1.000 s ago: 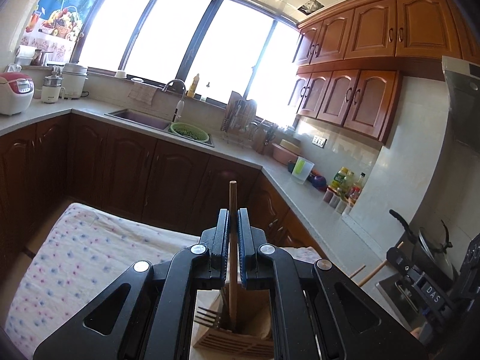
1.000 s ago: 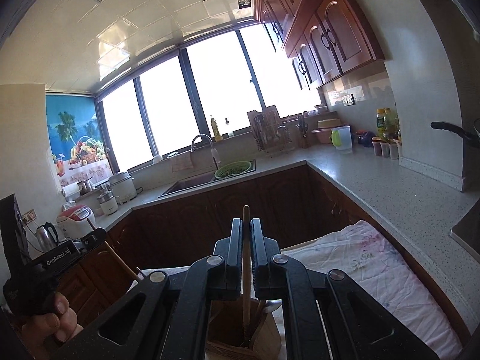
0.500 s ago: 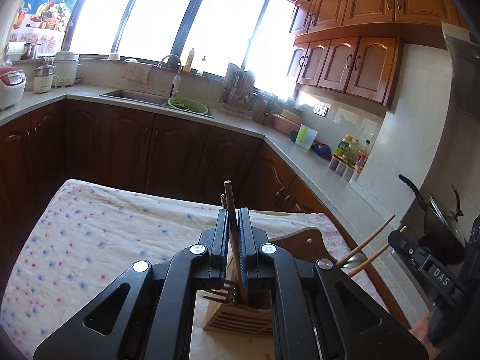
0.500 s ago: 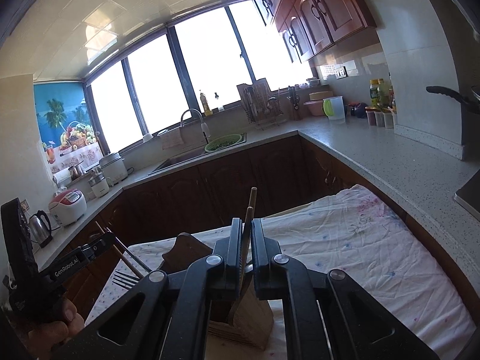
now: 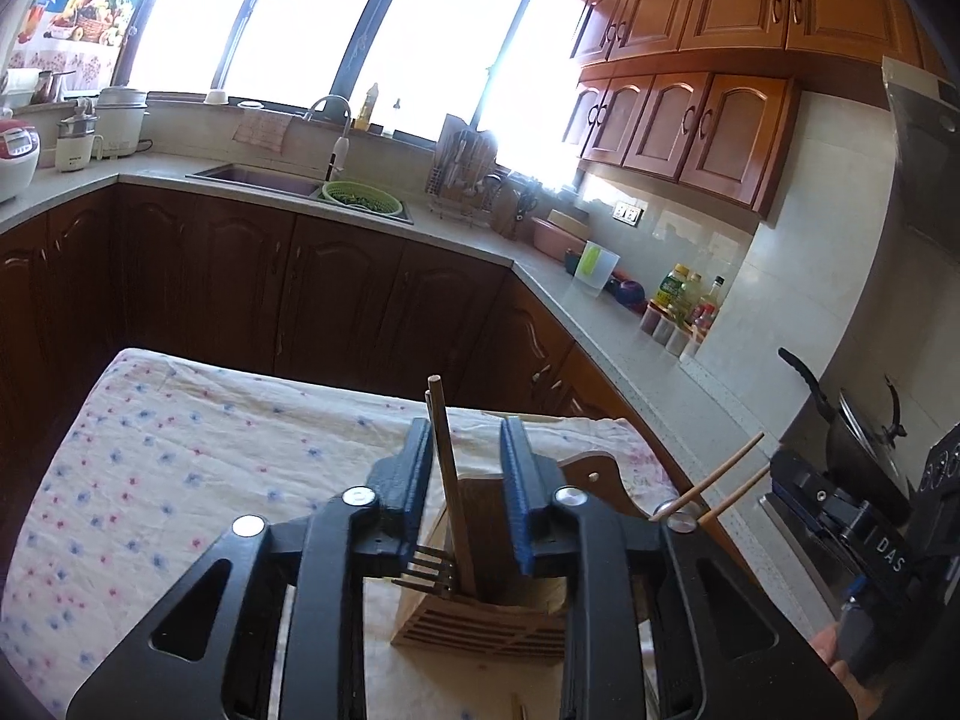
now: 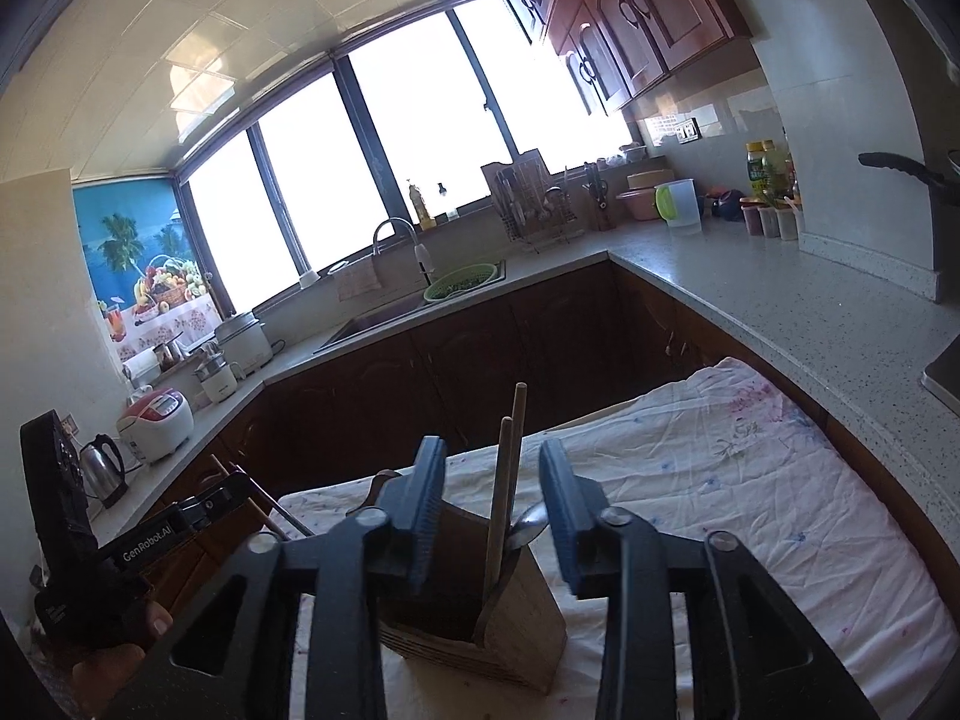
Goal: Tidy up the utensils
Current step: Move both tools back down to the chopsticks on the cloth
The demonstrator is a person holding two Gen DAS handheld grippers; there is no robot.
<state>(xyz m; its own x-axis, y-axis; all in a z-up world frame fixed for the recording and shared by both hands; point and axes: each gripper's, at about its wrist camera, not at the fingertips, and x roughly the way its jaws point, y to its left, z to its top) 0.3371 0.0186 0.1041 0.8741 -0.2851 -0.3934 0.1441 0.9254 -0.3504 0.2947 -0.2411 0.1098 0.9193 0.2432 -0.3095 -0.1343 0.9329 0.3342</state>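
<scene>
Chopsticks are being let go into the slatted wooden utensil holder [image 5: 480, 624], which stands on the table under a white cloth with small flowers [image 5: 180, 468]. The left gripper [image 5: 468, 492] has its fingers apart and opening, and a thin brown wooden chopstick [image 5: 450, 480] stands between them; whether it touches the blue pad on the left side I cannot tell. The right gripper [image 6: 492, 504] also has its fingers apart and opening, with two brown sticks [image 6: 501, 492] rising free in the gap, no pad pressing on them.

To do this release well, I think each hand should wait until the fingers are wide enough and then draw back and upward along the line of the stick, not sideways, because a pad that catches a stick could pull it out or tip the light holder. The two grippers are close together over one small box, so one should leave first.

Count, as far as it shows: one holder; two sticks in the right wrist view and two sticks with light tips in the left wrist view, perhaps the same pair; one metal fork [image 5: 429, 567] with tines pointing out; one metal spoon bowl [image 6: 528, 525]; one cloth.
</scene>
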